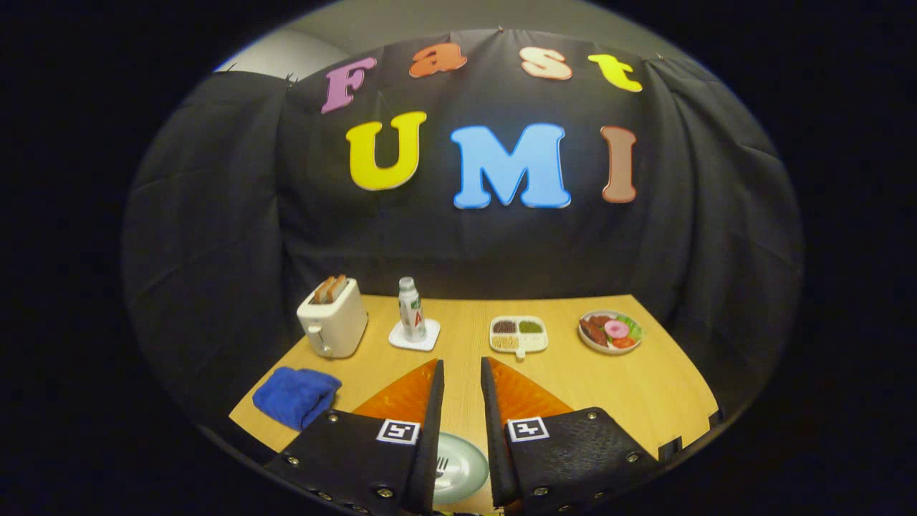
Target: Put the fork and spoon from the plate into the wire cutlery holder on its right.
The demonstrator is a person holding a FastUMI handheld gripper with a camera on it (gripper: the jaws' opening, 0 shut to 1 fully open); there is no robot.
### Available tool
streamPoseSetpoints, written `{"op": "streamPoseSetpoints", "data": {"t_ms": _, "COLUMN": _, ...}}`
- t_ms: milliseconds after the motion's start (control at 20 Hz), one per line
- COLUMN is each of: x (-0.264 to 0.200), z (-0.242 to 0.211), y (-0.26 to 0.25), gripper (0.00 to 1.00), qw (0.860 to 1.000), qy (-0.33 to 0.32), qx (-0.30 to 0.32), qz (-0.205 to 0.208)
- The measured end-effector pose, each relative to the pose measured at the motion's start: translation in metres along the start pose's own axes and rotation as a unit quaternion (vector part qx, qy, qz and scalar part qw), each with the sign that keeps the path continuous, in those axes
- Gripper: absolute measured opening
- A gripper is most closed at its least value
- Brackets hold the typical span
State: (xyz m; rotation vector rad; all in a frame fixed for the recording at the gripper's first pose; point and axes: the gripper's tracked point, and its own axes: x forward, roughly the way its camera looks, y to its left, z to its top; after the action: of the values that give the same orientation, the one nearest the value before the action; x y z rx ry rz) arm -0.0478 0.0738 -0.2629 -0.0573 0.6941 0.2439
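Fork (442,467) tines showing on pale green round plate (462,466), low between gripper (462,373) fingers, parted narrowly, gripping nothing; folded blue cloth (296,395) near left; farther off, white toaster (333,318), small bottle (410,309), divided tray (519,335), food plate (610,332) on wooden table (630,394)

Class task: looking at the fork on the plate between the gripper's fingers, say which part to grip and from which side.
Probably from above. The fork lies flat on the plate under the open gripper. Its tines show; the handle is hidden behind a finger, so grip the neck just behind the tines.
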Motion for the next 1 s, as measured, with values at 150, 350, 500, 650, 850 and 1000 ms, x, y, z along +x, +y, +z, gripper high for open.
{"op": "streamPoseSetpoints", "data": {"t_ms": 150, "x": 0.017, "z": -0.057, "y": 0.017, "gripper": 0.31, "qw": 0.995, "qy": 0.094, "qx": 0.014, "qz": 0.026}}
{"op": "streamPoseSetpoints", "data": {"t_ms": 350, "x": 0.026, "z": -0.135, "y": 0.031, "gripper": 0.31, "qw": 0.976, "qy": 0.21, "qx": 0.037, "qz": 0.045}}
{"op": "streamPoseSetpoints", "data": {"t_ms": 500, "x": 0.026, "z": -0.181, "y": 0.038, "gripper": 0.31, "qw": 0.956, "qy": 0.282, "qx": 0.065, "qz": 0.052}}
{"op": "streamPoseSetpoints", "data": {"t_ms": 650, "x": 0.025, "z": -0.214, "y": 0.041, "gripper": 0.31, "qw": 0.939, "qy": 0.332, "qx": 0.076, "qz": 0.048}}
{"op": "streamPoseSetpoints", "data": {"t_ms": 850, "x": 0.026, "z": -0.244, "y": 0.046, "gripper": 0.31, "qw": 0.924, "qy": 0.371, "qx": 0.086, "qz": 0.043}}
{"op": "streamPoseSetpoints", "data": {"t_ms": 1000, "x": 0.027, "z": -0.258, "y": 0.047, "gripper": 0.31, "qw": 0.917, "qy": 0.387, "qx": 0.089, "qz": 0.042}}
